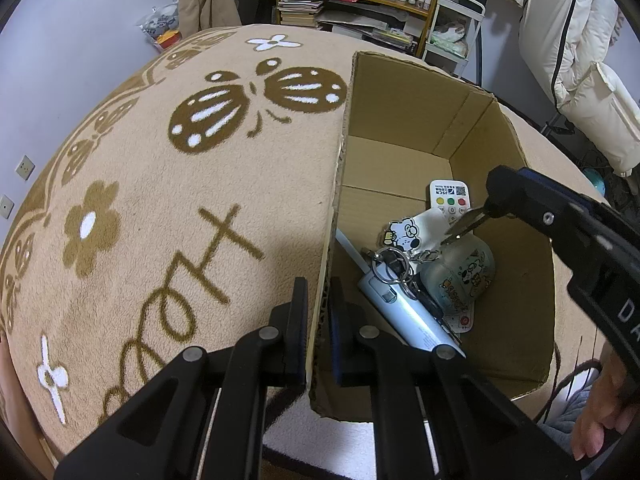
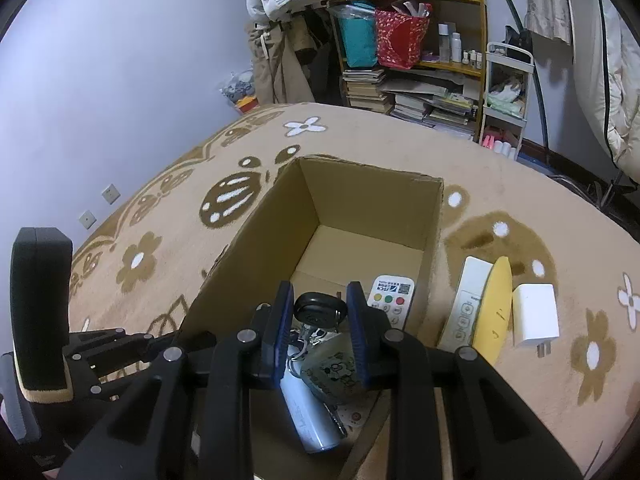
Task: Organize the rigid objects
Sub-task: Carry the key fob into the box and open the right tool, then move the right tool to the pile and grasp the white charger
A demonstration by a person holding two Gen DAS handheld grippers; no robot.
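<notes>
My left gripper (image 1: 318, 320) is clamped on the near wall of the cardboard box (image 1: 420, 120), one finger outside, one inside, pinning the box to the patterned blanket (image 1: 160, 200). Good, that hand just needs to hold firm.

My right gripper (image 2: 320, 312) hangs over the box, pinching a black key fob (image 2: 318, 310) between its blue pads, the jaws closed on it. From the left wrist view a metal key blade (image 1: 464, 226) pokes out below that claw at about seven o'clock.

Beneath the fob lie the earlier arrivals: a white remote with coloured buttons (image 2: 390, 300) at two o'clock, a long white remote (image 2: 310, 416) at six, a little frosted jar with cartoon stickers (image 1: 460, 276) and a ring of keychain charms (image 1: 394, 262).

To do this well, I'd say lower a touch so the fob drops softly rather than clattering on the jar, then let go over the bare cardboard toward twelve o'clock.

Waiting outside, at three o'clock of the box: another remote (image 2: 466, 308), a yellow oval piece (image 2: 494, 308), a white charger plug (image 2: 534, 316).
</notes>
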